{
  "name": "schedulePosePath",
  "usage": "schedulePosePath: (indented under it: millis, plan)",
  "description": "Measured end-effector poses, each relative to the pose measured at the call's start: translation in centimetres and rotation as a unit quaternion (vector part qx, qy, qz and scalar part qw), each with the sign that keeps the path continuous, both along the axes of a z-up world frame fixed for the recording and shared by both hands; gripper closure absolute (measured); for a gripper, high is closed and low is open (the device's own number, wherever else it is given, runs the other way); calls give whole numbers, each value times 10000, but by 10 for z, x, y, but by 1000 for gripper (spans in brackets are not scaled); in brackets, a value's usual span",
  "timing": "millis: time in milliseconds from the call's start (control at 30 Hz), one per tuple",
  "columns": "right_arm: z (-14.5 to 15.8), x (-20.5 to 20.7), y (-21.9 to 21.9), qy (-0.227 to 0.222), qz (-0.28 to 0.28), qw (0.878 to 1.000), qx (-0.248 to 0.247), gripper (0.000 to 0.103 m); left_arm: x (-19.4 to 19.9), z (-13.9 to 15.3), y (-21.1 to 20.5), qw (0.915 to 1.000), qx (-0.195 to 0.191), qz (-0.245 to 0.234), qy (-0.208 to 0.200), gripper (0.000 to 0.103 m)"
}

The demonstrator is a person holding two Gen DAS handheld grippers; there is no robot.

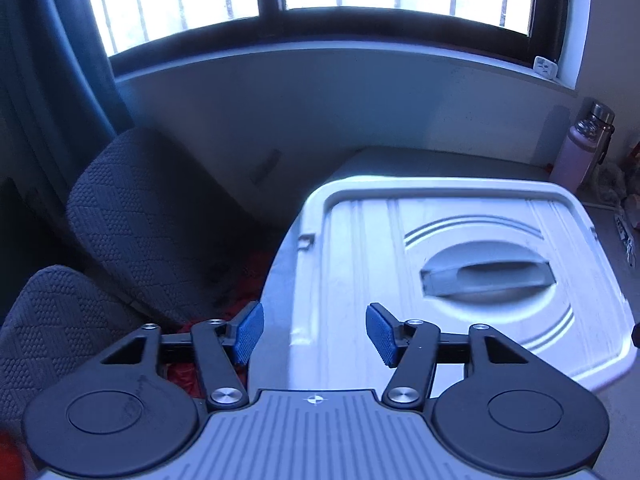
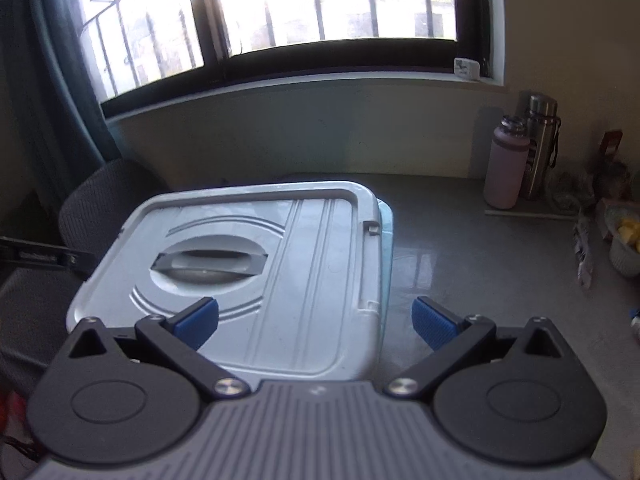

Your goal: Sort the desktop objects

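at the bottom of the left wrist view, the left gripper is hovering with its blue-padded fingers spread apart, released and grasping nothing, over the near left edge of a pale grey storage box lid. in the right wrist view, the right gripper is also hanging released, its fingers straddling the lid's near right edge, one over the lid and the other over the grey desk. the lidded box is sitting in the middle of each frame, with a recessed carry handle in its top. farther back, at the right, a pink bottle and a steel flask are standing side by side near the wall. a dark fabric chair is sitting at the left. a barred window is glowing across the top.
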State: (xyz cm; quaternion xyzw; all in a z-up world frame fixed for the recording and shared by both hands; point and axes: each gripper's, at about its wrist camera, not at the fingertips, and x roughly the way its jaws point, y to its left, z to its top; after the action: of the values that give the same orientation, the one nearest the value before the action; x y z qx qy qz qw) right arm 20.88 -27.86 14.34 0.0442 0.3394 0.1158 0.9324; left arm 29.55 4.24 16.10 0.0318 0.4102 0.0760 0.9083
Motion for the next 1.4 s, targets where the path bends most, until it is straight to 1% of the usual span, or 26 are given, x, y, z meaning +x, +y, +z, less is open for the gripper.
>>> schedulePosePath:
  millis: [67,167,333,367,400,433,533,633,733,833,967,1067,1133,1267,1400]
  plan:
    - [3,-1,7,-23,209,9996,-172,0,-8,-2,5,9999,-37,26,93,42]
    - [6,2,21,-42,679,9969,-401,0,-20,-8,16,9996,-115,122,238,41]
    - [13,14,46,-110,1524,9846,-844,0,-40,-22,34,9977,-390,341,442,40]
    - [14,17,50,-106,1671,9818,-901,0,-43,-25,35,9974,-434,368,448,40]
    - [14,22,53,-24,1715,9812,-887,0,-47,-27,36,9975,-448,391,374,37]
    - [13,26,54,76,1662,9825,-841,0,-49,-28,36,9977,-421,410,352,35]
    - [9,31,51,329,1283,9895,-575,0,-53,-27,37,9968,-497,508,364,34]
    - [1,27,38,431,634,9964,-373,0,-55,-26,44,9960,-586,575,339,34]
    - [-7,26,21,604,162,9979,-155,0,-54,-28,52,9946,-696,672,365,34]
    - [-17,26,7,809,-91,9967,-30,0,-51,-29,57,9937,-775,734,353,34]
    - [-22,27,-5,882,-328,9953,209,0,-47,-30,55,9931,-861,731,307,34]
    - [-25,29,-7,893,-392,9949,248,0,-44,-29,53,9923,-1007,659,300,34]
    - [-27,34,-5,960,-382,9943,273,2,-43,-28,50,9933,-941,626,254,34]
    - [-29,38,0,1036,-385,9935,273,2,-39,-29,46,9955,-709,537,315,34]
    - [-26,36,0,1038,-442,9934,221,2,-36,-30,42,9962,-660,459,336,34]
